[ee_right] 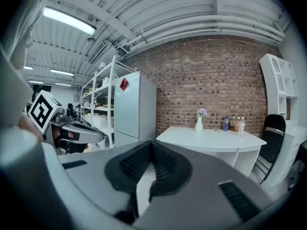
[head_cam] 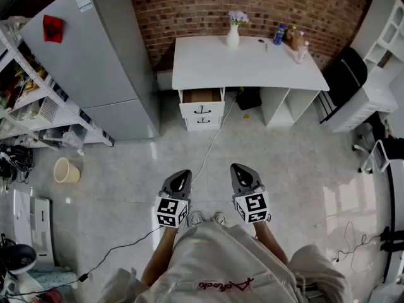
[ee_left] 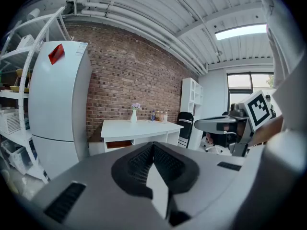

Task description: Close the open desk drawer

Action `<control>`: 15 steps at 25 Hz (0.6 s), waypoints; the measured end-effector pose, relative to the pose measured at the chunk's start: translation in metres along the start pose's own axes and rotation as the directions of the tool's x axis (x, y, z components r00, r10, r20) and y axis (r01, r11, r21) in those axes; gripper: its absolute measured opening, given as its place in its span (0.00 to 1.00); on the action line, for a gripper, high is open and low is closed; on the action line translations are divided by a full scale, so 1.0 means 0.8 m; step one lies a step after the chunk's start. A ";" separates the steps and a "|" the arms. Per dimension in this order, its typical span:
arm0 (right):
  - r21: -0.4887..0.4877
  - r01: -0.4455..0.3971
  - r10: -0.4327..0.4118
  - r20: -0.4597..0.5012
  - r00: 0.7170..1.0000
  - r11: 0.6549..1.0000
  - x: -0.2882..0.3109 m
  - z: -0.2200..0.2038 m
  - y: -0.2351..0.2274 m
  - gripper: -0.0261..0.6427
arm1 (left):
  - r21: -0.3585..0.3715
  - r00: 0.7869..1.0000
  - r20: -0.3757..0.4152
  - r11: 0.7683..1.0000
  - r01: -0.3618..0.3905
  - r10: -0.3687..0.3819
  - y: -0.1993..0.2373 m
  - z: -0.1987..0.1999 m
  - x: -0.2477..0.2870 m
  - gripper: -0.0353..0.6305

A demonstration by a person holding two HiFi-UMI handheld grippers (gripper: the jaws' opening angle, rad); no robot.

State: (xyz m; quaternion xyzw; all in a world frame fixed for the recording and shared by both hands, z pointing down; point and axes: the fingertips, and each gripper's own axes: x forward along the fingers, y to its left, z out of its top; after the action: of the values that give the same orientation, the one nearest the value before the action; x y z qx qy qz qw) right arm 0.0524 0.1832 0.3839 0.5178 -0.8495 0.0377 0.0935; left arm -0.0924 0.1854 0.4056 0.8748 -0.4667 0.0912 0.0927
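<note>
One drawer [head_cam: 202, 95] stands pulled out. Where does it sit? (Student)

It is the top one in the drawer stack under the left end of the white desk [head_cam: 252, 65], against the brick wall [head_cam: 189, 8]. Its brown inside shows. The two drawer fronts [head_cam: 202, 115] below it are flush, each with a dark handle. (Tutor)

What lies around the desk? (Student)

On the desktop are a white vase of flowers [head_cam: 233, 35] at the back edge and some bottles [head_cam: 287, 36] towards the right corner. A grey refrigerator [head_cam: 95, 62] stands just beside the desk on the left, with a wire shelving rack [head_cam: 31, 106] beyond it. A black chair [head_cam: 344, 74] stands to the right. A pale cable [head_cam: 211, 144] runs from the desk across the tiled floor [head_cam: 290, 163], and a cream bucket [head_cam: 66, 170] stands near the rack. (Tutor)

And the tools? (Student)

The left gripper [head_cam: 181, 174] and the right gripper [head_cam: 240, 168] are held side by side over the floor, above the person's shoes [head_cam: 208, 218]. Both are well apart from the drawer and point towards the desk. Each has its ribbed pads pressed together, with nothing between them. (Tutor)
</note>
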 end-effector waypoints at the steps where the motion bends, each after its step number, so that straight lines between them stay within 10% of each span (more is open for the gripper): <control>1: 0.001 -0.002 0.002 0.000 1.000 1.000 -0.002 -0.001 -0.002 0.07 | -0.001 1.000 0.000 1.000 -0.001 0.001 -0.003 0.000 0.001 0.07; 15: 0.026 -0.033 0.033 0.023 0.999 0.999 -0.032 -0.016 -0.036 0.07 | 0.008 1.000 -0.019 1.000 -0.013 0.013 -0.042 -0.003 0.021 0.07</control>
State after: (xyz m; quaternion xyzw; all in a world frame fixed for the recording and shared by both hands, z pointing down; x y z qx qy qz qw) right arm 0.0907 0.1941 0.3907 0.5053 -0.8584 0.0447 0.0763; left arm -0.0558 0.1910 0.4093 0.8712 -0.4711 0.1018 0.0930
